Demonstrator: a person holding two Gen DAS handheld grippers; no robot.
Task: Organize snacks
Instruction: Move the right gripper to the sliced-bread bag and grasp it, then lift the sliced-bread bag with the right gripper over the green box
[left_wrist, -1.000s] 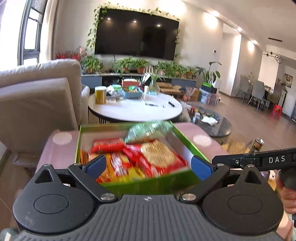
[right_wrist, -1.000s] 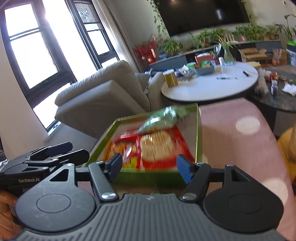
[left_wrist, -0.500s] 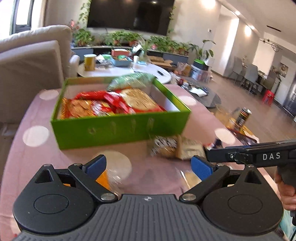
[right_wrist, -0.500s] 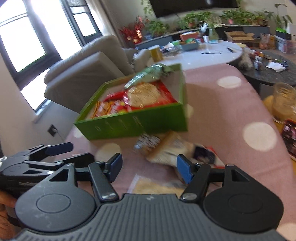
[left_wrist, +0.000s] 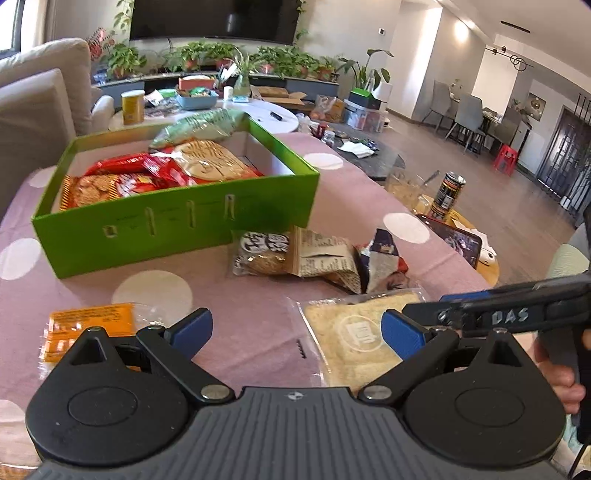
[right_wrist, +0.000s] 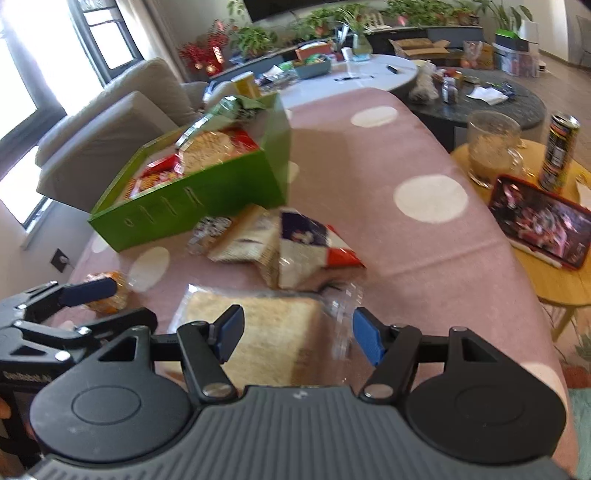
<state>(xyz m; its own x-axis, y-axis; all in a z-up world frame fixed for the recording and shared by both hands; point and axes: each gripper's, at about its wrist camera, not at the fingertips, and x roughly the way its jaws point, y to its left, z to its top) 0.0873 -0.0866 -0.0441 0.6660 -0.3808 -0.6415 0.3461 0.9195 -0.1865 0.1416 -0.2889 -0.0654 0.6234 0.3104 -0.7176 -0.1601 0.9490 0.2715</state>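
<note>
A green box (left_wrist: 173, 218) on the pink dotted table holds several snack packets; it also shows in the right wrist view (right_wrist: 199, 199). In front of it lie a cookie packet (left_wrist: 264, 251), a brown packet (left_wrist: 325, 254) and a blue-red packet (left_wrist: 384, 262). A clear bag of toast (left_wrist: 351, 339) lies nearest, and an orange packet (left_wrist: 88, 325) at left. My left gripper (left_wrist: 295, 330) is open and empty above the table. My right gripper (right_wrist: 299, 334) is open and empty, hovering over the toast bag (right_wrist: 258, 332).
A yellow side table (right_wrist: 554, 273) at the right carries a glass mug (right_wrist: 493, 147), a can (right_wrist: 559, 151) and a tablet (right_wrist: 543, 221). A grey sofa (left_wrist: 33, 99) stands left; a white round table (left_wrist: 221, 110) is behind the box.
Both grippers have pulled back from over the green box toward the table's near side. The loose packets and the toast bag have come into view beneath them.
</note>
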